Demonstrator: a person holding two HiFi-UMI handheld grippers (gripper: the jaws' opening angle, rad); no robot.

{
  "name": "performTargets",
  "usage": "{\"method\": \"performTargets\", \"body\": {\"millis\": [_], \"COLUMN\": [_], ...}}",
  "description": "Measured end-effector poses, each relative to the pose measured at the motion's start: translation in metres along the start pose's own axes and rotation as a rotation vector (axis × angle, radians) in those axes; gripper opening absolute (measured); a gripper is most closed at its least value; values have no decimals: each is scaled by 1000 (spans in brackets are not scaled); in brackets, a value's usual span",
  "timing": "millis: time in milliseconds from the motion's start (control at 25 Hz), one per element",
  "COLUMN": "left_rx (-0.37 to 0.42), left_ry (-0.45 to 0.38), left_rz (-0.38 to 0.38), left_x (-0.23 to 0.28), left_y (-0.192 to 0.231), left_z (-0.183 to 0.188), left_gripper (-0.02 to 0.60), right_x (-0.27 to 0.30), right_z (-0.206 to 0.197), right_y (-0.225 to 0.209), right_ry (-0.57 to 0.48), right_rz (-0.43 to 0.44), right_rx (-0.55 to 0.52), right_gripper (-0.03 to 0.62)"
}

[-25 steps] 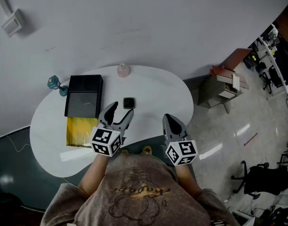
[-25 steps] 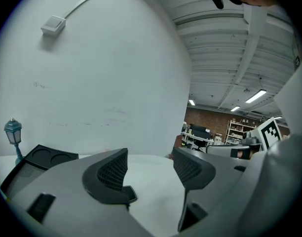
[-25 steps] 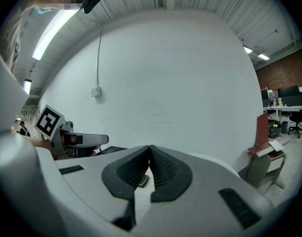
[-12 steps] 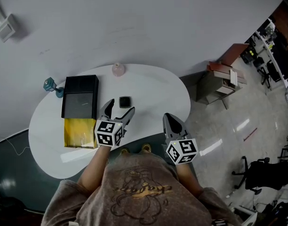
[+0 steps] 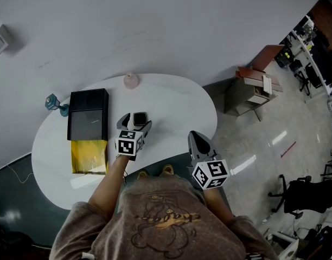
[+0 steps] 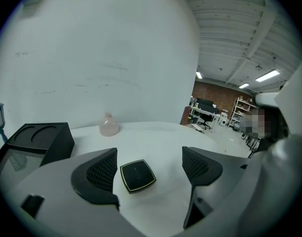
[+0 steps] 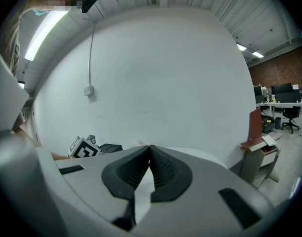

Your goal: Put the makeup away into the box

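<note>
Reaching for compact (image 6: 137,175) on tabletop (image 5: 177,102) at 3 o'clock of box (image 5: 88,114), with left tool (image 6: 150,168) just opened wide around it, not touching; right tool (image 7: 150,169) pinched shut, empty; next likely lowering, then closing squarely on compact.

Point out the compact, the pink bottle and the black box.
compact (image 6: 137,176): left gripper view, centre of its lid.
pink bottle (image 5: 131,81): head view, its body.
black box (image 6: 59,144): left gripper view, its side wall.
</note>
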State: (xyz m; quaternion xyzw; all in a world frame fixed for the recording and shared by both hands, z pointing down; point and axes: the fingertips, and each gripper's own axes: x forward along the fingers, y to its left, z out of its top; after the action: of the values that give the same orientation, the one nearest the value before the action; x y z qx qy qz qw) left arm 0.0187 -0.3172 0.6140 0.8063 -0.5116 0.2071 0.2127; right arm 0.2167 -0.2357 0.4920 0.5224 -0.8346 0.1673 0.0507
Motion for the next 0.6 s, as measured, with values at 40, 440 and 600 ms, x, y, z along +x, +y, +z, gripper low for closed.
{"method": "performTargets", "body": {"millis": [40,440,600], "left_rx": [8,-16,-38], "left_ry": [19,138,151], "left_rz": [10,64,84], "left_x": [6,52,60], "left_y": [2,17,21], "left_z": [-5,-43,-50], "left_gripper": [403,403,403], "right_x": [0,-2,-3], "right_z": [0,-4,-7], "right_y": [-2,-27,-34], "right_ry": [2,34,51], "right_rz": [-3,-43,-57], "right_rx": [2,14,16], "right_gripper": [2,2,2]}}
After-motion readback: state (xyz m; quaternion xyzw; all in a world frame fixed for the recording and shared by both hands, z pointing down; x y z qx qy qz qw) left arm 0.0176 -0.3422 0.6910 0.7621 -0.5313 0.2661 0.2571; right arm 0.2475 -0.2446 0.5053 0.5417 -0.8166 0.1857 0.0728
